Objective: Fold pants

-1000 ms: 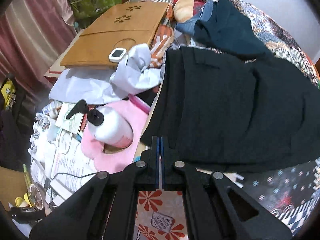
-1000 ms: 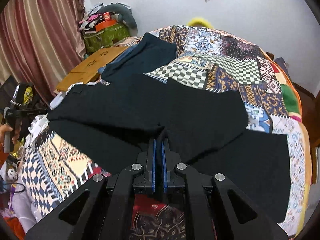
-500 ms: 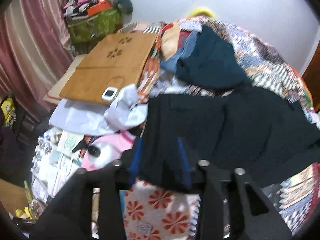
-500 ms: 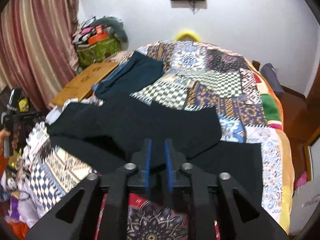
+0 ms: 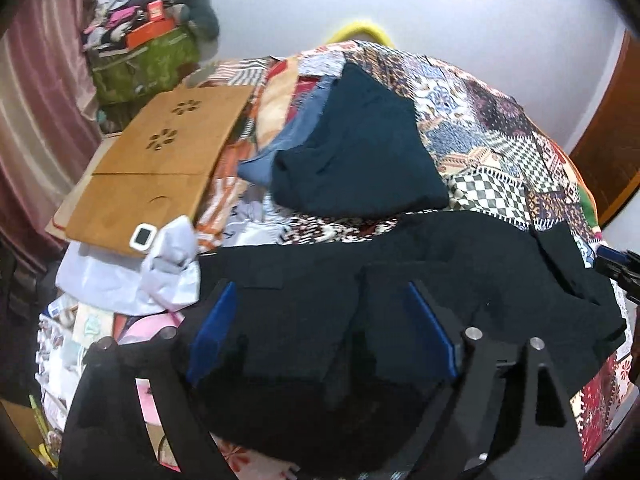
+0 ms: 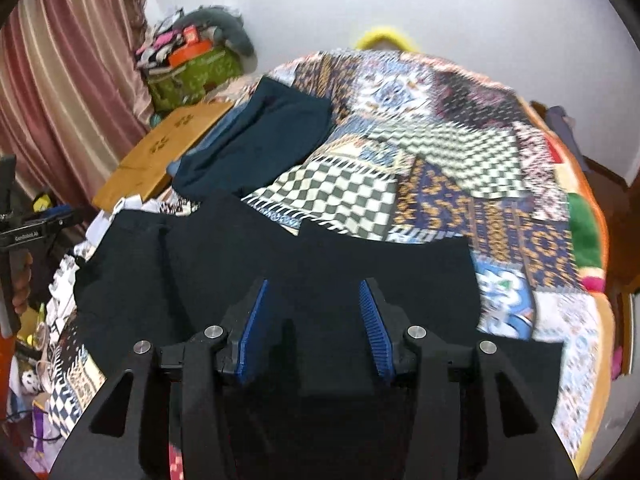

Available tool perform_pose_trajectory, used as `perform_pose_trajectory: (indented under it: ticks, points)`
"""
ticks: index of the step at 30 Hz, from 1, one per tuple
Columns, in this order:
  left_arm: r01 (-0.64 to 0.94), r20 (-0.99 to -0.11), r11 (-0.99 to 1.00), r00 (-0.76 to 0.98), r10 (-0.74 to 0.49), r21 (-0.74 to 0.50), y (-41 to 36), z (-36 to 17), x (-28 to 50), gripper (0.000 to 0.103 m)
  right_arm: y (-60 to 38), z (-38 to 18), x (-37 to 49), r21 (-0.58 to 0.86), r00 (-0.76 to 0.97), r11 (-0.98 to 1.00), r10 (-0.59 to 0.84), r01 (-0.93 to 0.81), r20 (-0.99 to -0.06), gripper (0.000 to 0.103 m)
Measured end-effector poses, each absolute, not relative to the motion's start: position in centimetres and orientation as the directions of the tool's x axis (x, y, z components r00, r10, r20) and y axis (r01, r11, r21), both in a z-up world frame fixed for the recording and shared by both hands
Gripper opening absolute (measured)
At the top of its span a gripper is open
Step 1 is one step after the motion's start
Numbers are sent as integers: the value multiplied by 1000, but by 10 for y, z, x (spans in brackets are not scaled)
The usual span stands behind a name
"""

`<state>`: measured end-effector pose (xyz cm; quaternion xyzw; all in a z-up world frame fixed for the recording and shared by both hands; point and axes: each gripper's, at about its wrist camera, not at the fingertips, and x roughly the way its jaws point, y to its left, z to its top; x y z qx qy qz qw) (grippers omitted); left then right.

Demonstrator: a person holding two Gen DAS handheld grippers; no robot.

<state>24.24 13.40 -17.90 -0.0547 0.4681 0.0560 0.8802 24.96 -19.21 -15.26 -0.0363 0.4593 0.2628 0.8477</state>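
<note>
Now both my grippers have let go: the left gripper (image 5: 320, 320) and right gripper (image 6: 312, 320), pinched shut a second ago, stand with jaws spread wide and empty. Black pants (image 6: 320, 256) lie across the lower centre, on the patchwork quilt (image 6: 440, 152). One fold looks set down.

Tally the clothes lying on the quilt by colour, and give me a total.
Black pants: 1
Dark teal garment: 1
Light blue garment, mostly covered by the teal one: 1
Total: 3
</note>
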Motion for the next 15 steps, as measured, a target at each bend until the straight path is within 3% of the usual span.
perform_pose_trajectory:
  ticks: [11,15]
  points:
    - [-68,-866,998,497,43,10,102,-214,264,85,-148,-202,290,165,301,845,354,-508,-885,41]
    - [-39,-867,998,496,54,40,95,-217,261,85,-153,-207,291,196,306,842,385,-503,-871,19]
